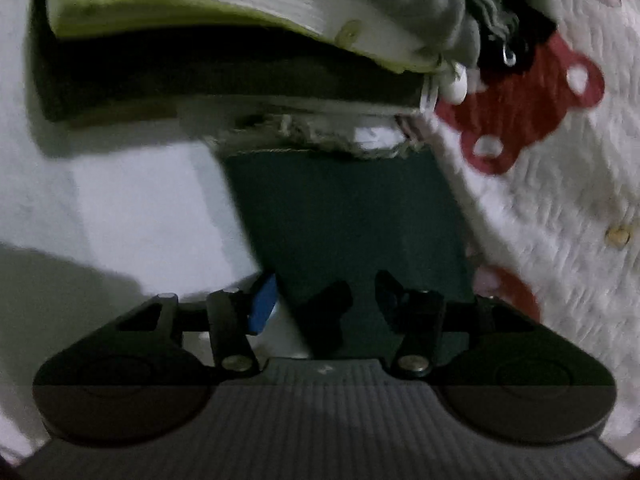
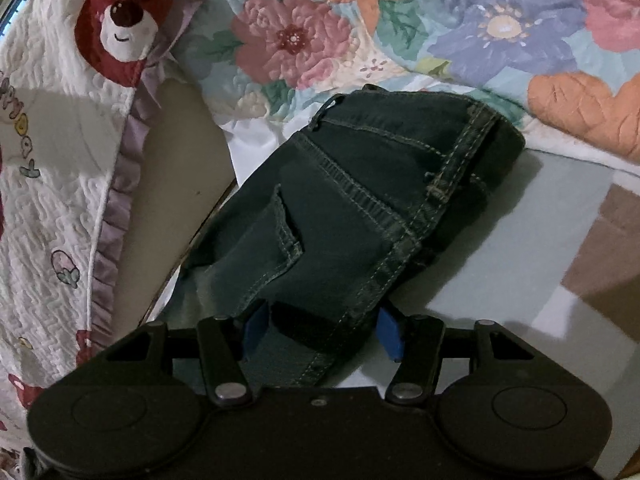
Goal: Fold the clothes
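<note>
1. Dark green jeans [image 2: 352, 216] are what's being handled here. They sit right in front of the right gripper [image 2: 322, 330], folded into a thick bundle on a pale sheet [image 2: 500, 248], with the waistband seam running off ahead and to the right of the fingers.

2. Left wrist view, going left to right: the pale surface off to the left of the tool, then a dark green strip of the denim [image 1: 344, 224] running straight ahead from between the fingers. Past its frayed hem sits a stack of folded clothes [image 1: 208, 40] (white, lime and black layers, all pretty blurry). To the right is a white quilted blanket [image 1: 560, 184] with red shapes.

3. Left gripper [image 1: 320, 304]: jaws are fairly narrow and the denim strip passes between them. Can't tell if they're actually pinching it, since the frame is smeared.

4. Right wrist view, left to right: a white quilt with a red bear [image 2: 120, 28] and lilac ruffle to the left of the tool, jeans in the middle, and a floral quilt [image 2: 400, 20] ahead and off to the right.

5. Right gripper: blue pads [image 2: 390, 334] sit on either side of the near edge of the jeans, closed in on the fabric.
</note>
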Action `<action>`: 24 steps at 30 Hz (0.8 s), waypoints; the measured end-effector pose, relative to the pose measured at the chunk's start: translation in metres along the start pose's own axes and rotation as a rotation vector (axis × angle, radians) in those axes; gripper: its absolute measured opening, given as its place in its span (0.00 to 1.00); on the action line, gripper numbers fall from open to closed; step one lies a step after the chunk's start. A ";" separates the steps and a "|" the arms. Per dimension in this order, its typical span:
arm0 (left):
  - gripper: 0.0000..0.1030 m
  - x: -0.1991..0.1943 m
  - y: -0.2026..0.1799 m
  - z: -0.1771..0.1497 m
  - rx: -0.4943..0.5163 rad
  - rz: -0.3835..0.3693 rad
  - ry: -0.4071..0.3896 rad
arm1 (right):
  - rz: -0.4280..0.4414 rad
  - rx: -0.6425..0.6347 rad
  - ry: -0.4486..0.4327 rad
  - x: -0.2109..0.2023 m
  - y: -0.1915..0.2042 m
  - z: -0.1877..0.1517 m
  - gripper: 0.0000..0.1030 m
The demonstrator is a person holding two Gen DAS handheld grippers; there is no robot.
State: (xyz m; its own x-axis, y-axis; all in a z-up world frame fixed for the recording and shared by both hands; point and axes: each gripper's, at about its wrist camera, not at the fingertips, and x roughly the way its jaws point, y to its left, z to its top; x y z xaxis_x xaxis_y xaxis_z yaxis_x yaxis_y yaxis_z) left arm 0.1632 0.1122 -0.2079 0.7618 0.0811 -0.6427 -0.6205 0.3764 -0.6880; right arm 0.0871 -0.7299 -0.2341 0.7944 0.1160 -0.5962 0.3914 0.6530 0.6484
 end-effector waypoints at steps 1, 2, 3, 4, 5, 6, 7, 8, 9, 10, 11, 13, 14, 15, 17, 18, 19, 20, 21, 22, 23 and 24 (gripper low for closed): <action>0.49 0.004 -0.003 -0.002 0.025 0.018 -0.025 | -0.002 0.001 0.002 0.001 0.001 -0.001 0.62; 0.49 0.005 -0.005 -0.003 0.046 0.027 -0.039 | -0.002 0.003 0.003 0.002 0.001 -0.002 0.62; 0.42 0.006 -0.006 -0.004 0.064 0.033 -0.048 | 0.001 0.006 0.003 0.002 0.001 -0.003 0.62; 0.16 0.005 -0.007 -0.006 0.090 0.047 -0.061 | 0.002 0.008 0.002 0.002 0.000 -0.004 0.62; 0.13 0.003 -0.008 -0.008 0.132 0.055 -0.074 | 0.000 0.003 0.002 0.001 0.001 -0.005 0.62; 0.13 0.001 -0.010 -0.010 0.180 0.060 -0.087 | -0.004 -0.007 0.002 0.001 0.001 -0.005 0.62; 0.13 -0.001 -0.013 -0.014 0.235 0.074 -0.102 | -0.012 -0.022 0.005 0.001 0.003 -0.006 0.62; 0.12 -0.003 -0.018 -0.018 0.292 0.091 -0.118 | -0.021 -0.037 0.008 0.001 0.004 -0.007 0.62; 0.12 -0.004 -0.022 -0.024 0.342 0.109 -0.136 | -0.027 -0.051 0.010 0.001 0.006 -0.008 0.62; 0.13 -0.004 -0.026 -0.027 0.368 0.120 -0.152 | -0.028 -0.065 0.011 0.001 0.007 -0.008 0.62; 0.13 -0.004 -0.029 -0.029 0.386 0.127 -0.167 | -0.030 -0.070 0.010 0.000 0.007 -0.008 0.62; 0.14 -0.003 -0.033 -0.031 0.401 0.133 -0.181 | -0.031 -0.068 0.004 0.000 0.006 -0.007 0.62; 0.14 0.000 -0.032 -0.029 0.389 0.128 -0.176 | -0.031 -0.067 0.001 0.000 0.005 -0.006 0.62; 0.14 0.005 -0.031 -0.026 0.378 0.127 -0.168 | -0.031 -0.065 -0.002 -0.001 0.004 -0.005 0.62; 0.09 0.015 -0.032 -0.022 0.388 0.118 -0.149 | -0.032 -0.063 -0.008 -0.001 0.002 -0.004 0.62; 0.07 0.014 -0.038 -0.021 0.441 0.120 -0.158 | -0.033 -0.062 -0.010 -0.002 0.002 -0.003 0.62; 0.07 0.012 -0.046 -0.021 0.505 0.125 -0.173 | -0.033 -0.061 -0.013 -0.002 0.001 -0.002 0.62; 0.07 0.007 -0.055 -0.022 0.569 0.124 -0.210 | -0.034 -0.060 -0.016 -0.002 0.000 -0.002 0.62; 0.07 0.001 -0.063 -0.022 0.620 0.131 -0.257 | -0.034 -0.059 -0.019 -0.003 -0.001 -0.001 0.62; 0.06 -0.002 -0.067 -0.020 0.637 0.149 -0.295 | -0.035 -0.057 -0.022 -0.003 -0.002 0.000 0.62; 0.06 0.000 -0.069 -0.017 0.630 0.165 -0.304 | -0.035 -0.056 -0.025 -0.003 -0.003 0.001 0.62; 0.06 0.008 -0.068 -0.016 0.639 0.183 -0.281 | -0.036 -0.055 -0.028 -0.004 -0.003 0.001 0.62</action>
State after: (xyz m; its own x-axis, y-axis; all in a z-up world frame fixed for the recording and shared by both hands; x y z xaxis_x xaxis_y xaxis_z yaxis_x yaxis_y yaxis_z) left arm 0.2080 0.0725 -0.1717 0.7285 0.3965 -0.5587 -0.5780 0.7934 -0.1907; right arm 0.0834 -0.7336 -0.2335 0.7931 0.0716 -0.6049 0.3943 0.6966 0.5994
